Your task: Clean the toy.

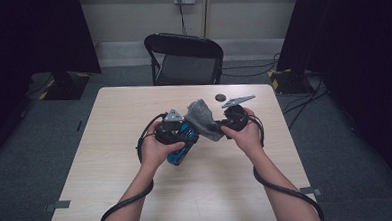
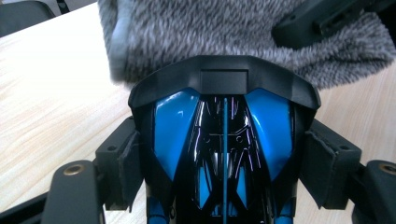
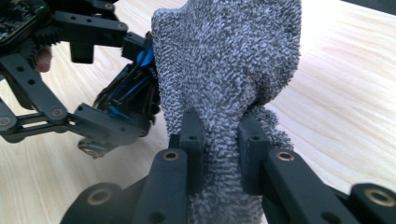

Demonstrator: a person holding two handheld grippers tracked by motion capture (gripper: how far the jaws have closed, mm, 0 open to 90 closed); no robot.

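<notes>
Item: blue toy car [image 2: 224,140], clamped by left gripper [image 2: 224,154] fingers to steady it; right gripper [image 3: 219,154] fingers pinch grey cloth [image 3: 229,70] against car's front, prob. for wiping. Small dark cap [image 1: 220,97] beyond car on desk [image 1: 111,159].

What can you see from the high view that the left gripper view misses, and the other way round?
The high view alone takes in the chair, a small dark disc on the table, and both hands. The left gripper view alone shows close up the glossy blue and black toy car clamped between the left gripper pads. Both show the grey fuzzy cloth and the wooden table.
</notes>
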